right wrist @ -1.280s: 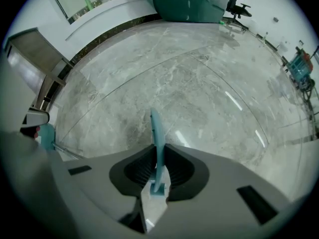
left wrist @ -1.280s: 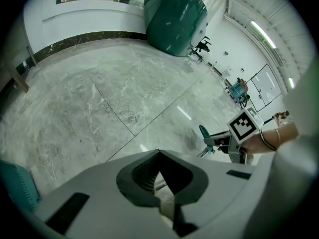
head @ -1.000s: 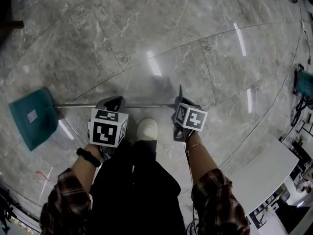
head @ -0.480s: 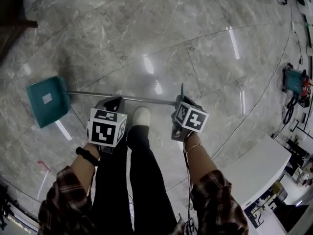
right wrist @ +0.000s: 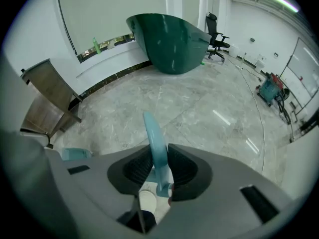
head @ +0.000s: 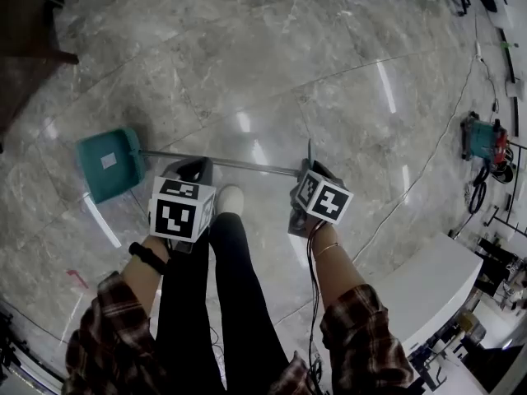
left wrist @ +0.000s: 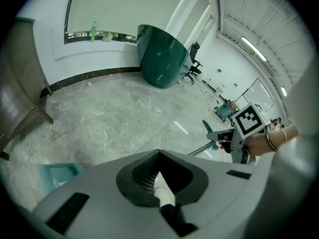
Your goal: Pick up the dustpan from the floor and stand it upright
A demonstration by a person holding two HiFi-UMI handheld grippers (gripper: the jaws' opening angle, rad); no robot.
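The dustpan has a teal scoop (head: 111,163) and a thin metal pole (head: 247,165) ending in a teal grip (head: 310,151). It hangs roughly level above the marble floor, the scoop out to the left. My left gripper (head: 193,171) is shut on the pole near the scoop end. In the left gripper view its jaws (left wrist: 159,156) meet in a tight V, with the scoop (left wrist: 57,176) at lower left. My right gripper (head: 317,175) holds the far end. The teal grip (right wrist: 154,143) stands between its jaws (right wrist: 158,156), which are opening, and the pads still touch it.
A big dark green curved counter (right wrist: 169,41) stands by the far wall, with an office chair (right wrist: 217,36) beside it. A wooden chair (head: 25,48) is at the left. A teal machine with cables (head: 482,138) and a white table (head: 436,286) are at the right. The person's shoe (head: 229,197) is below the pole.
Both grippers have risen with the dustpan, which has come up off the floor. The floor looks farther away, and the scoop has drifted right and up in the head view.
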